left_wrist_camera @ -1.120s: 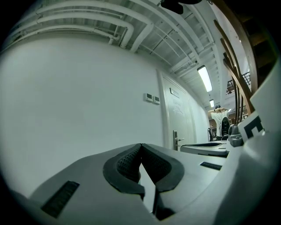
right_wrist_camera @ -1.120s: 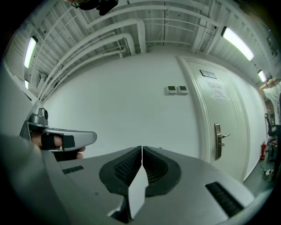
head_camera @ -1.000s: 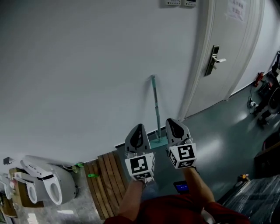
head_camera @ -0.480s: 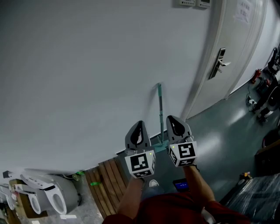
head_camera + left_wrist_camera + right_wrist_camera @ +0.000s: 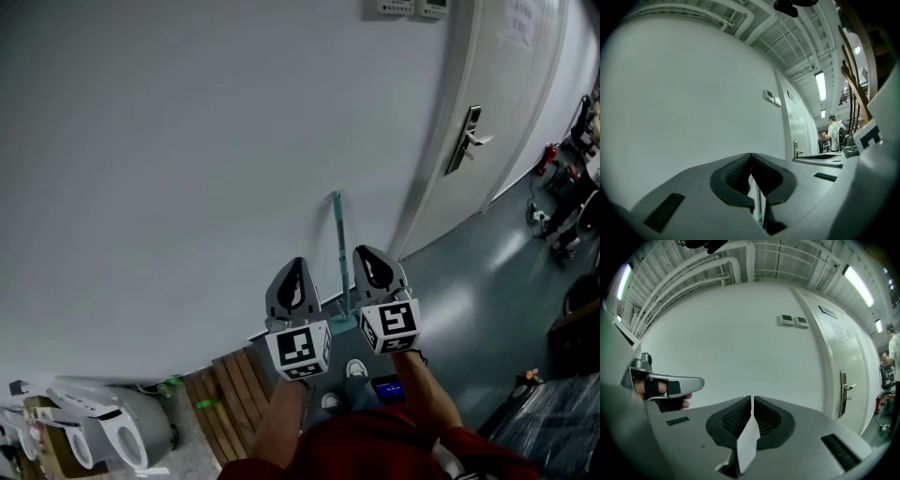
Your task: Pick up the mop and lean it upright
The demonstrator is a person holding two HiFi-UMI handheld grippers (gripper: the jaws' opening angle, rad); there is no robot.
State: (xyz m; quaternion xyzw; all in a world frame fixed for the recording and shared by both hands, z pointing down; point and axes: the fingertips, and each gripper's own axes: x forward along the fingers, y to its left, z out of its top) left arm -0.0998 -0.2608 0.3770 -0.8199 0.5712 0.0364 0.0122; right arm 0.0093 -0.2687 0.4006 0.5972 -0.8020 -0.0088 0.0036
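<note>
The mop point(image 5: 338, 239) stands upright on the floor point(image 5: 487, 309) with its teal pole leaning against the white wall point(image 5: 187, 169). Its flat head rests at the foot of the wall, partly hidden behind the two tools. It is to the left of a white door point(image 5: 506, 103) with a metal door handle point(image 5: 471, 137).

In the head view the left hand-held gripper point(image 5: 294, 279) and the right hand-held gripper point(image 5: 372, 265) are held side by side in front of the person, pointing toward the wall. The mop pole rises in the gap between them. Neither tool touches the mop.

The left gripper view shows that tool's jaws brought together, tips touching, with nothing clamped. A short stretch of the mop pole point(image 5: 759, 208) shows beyond them through the notch under the pads. The right gripper view shows the other pair of jaws closed to a thin slit, also empty, facing bare wall.

Low in the head view, a stack of wooden slats point(image 5: 225, 398) lies on the floor at the base of the wall. White toilet seats point(image 5: 89, 436) sit further left. Two small control panels point(image 5: 405, 7) are mounted high on the wall near the door. A person point(image 5: 833, 135) stands far off beyond the door in the left gripper view.
</note>
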